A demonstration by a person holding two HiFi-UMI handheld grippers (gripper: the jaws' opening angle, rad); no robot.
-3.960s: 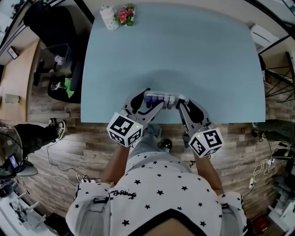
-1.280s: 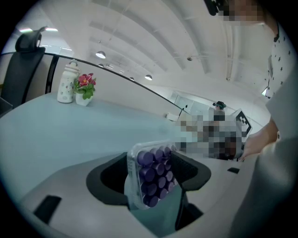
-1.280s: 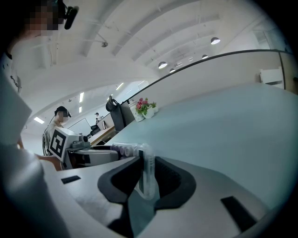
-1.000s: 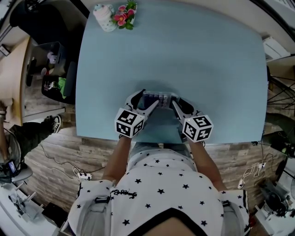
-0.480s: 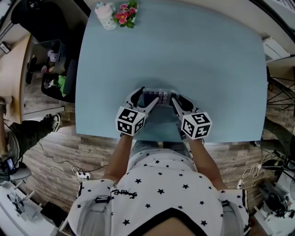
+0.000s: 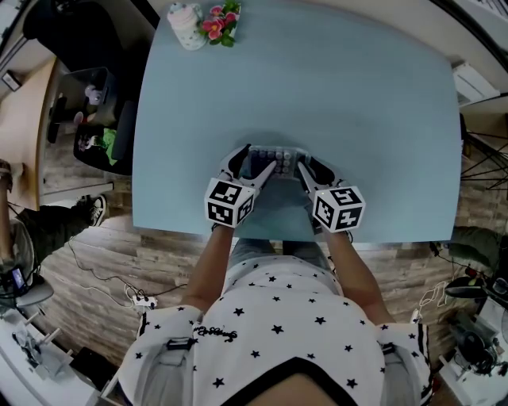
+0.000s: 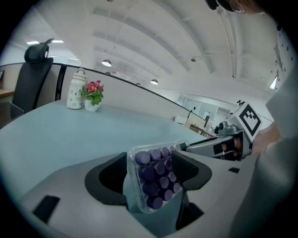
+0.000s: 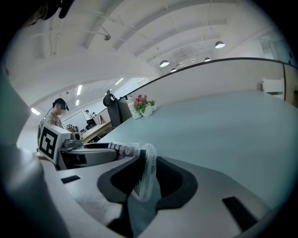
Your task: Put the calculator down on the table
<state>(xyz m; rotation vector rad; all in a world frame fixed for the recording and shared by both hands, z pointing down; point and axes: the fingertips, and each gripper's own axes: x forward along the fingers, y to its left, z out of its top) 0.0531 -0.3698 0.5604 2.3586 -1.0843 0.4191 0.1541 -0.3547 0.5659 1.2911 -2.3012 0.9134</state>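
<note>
A calculator with purple keys in a clear case is held between both grippers, low over the light blue table near its front edge. My left gripper is shut on its left end; the keys fill the gap between those jaws. My right gripper has the right end edge-on between its pads; its jaws are opening slightly, and the pads still seem to touch the case. From each gripper view the other gripper shows across the calculator.
A white jar and a small pot of pink flowers stand at the table's far left corner. A black chair sits off the left side. The person's torso is right behind the front edge.
Four seconds ago the grippers held the calculator right at the front edge; they now hold it a little farther in over the table. Over the last second they have barely moved.
</note>
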